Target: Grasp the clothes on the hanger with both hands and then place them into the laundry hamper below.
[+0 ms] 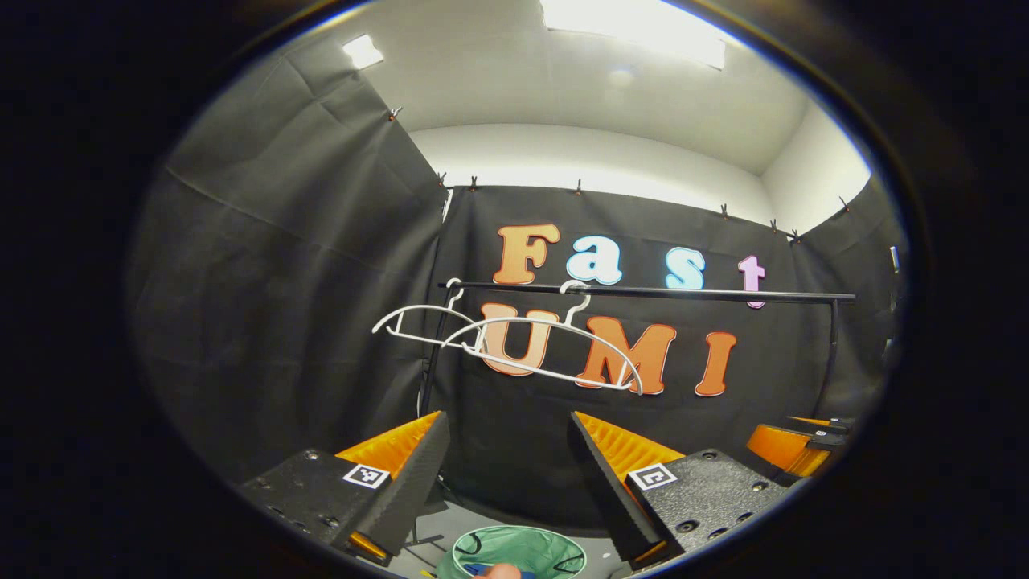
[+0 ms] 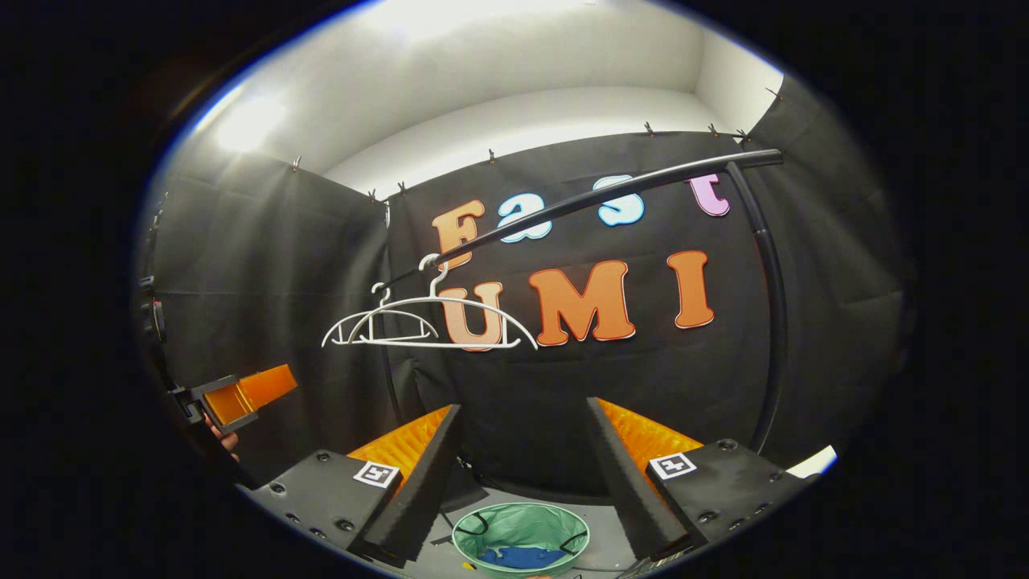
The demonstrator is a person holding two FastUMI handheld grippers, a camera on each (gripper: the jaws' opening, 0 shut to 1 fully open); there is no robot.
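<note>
Holding both hand-held grippers wide and empty, left (image 1: 506, 474) and right (image 2: 522, 466), you have blue clothes (image 2: 514, 556) lying in the green hamper (image 2: 474, 537) below two bare hangers (image 2: 430, 322). Swinging up carelessly could knock these hangers off the rail (image 2: 579, 201).

Grey floor (image 2: 611, 543) under green laundry hamper (image 2: 520, 537), blue clothes (image 2: 514, 556) inside.
</note>
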